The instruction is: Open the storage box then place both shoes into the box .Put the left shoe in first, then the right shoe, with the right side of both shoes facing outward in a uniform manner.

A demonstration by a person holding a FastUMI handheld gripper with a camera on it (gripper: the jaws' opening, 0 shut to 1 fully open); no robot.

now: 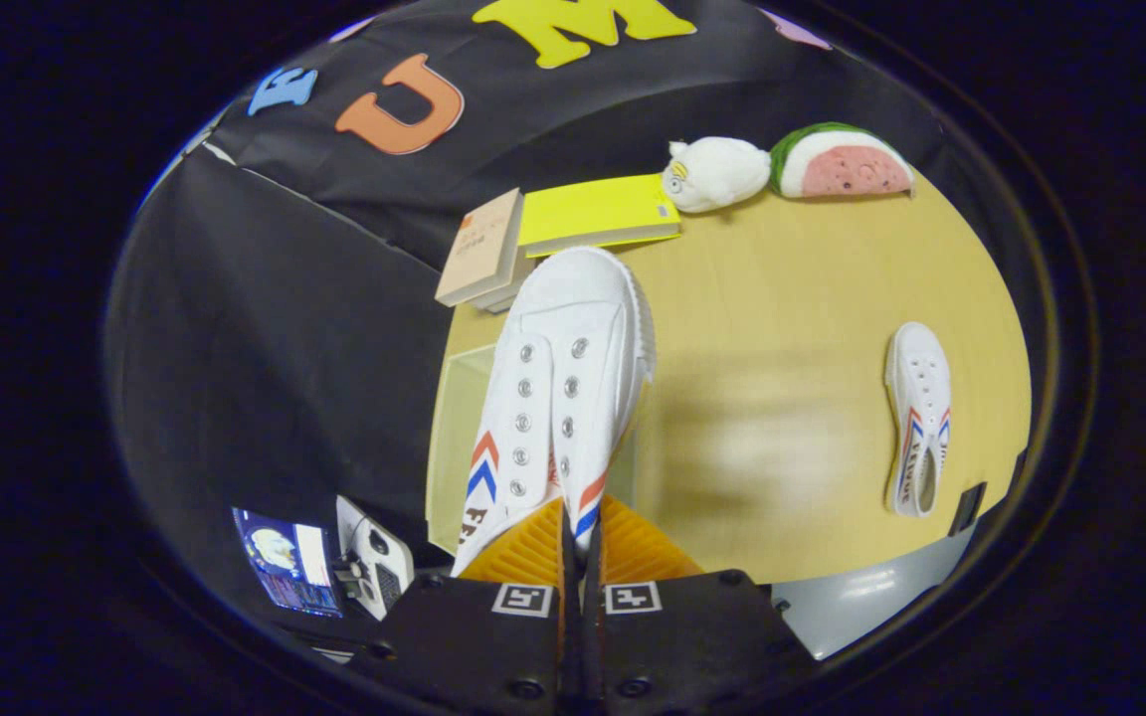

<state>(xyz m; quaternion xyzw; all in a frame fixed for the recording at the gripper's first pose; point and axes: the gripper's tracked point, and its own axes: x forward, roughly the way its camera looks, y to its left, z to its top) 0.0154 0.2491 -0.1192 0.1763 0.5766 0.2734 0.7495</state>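
- Above the translucent plastic storage box (454, 418), our gripper (581, 542) clenches the white canvas shoe (563, 388) by its heel.
- We judge it could slip or twist, since that grip is thin.
- Well apart on the wooden table (782, 298) lies the second white shoe (918, 418).

Shoe (558, 388) clamped between the fingers of the gripper (580, 542), toe pointing ahead — held above the storage box (454, 418), which sits at the table (782, 298) edge, left. Second shoe (918, 418) lies on the table well to the right. Beyond the held toe: two books (533, 234) side by side; right of them, two plush toys (792, 167) touching.
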